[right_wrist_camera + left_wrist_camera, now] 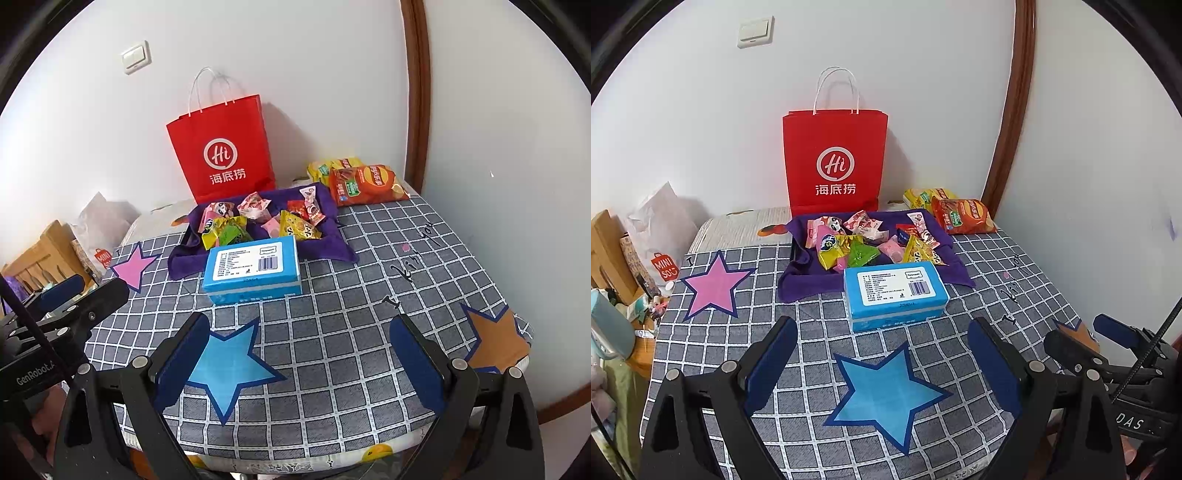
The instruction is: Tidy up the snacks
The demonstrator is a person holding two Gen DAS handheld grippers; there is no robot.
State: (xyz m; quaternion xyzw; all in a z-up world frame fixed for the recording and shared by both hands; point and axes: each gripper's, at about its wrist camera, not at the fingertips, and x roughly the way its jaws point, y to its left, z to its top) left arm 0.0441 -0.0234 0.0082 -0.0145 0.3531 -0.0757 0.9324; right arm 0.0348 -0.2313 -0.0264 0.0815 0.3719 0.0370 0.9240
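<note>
Both the left tongs (882,373) and the right tongs (301,363) are spread wide and empty above the checked desk (332,332). Just beyond stands the blue tissue box (894,295), long axis crosswise; behind it the loose snack packets (864,242) lie heaped on the purple cloth (809,280). The snacks lie straight ahead of the left tongs, likely the nearer, with the chip bags (364,184) and red paper bag (223,147) farthest back.
</note>
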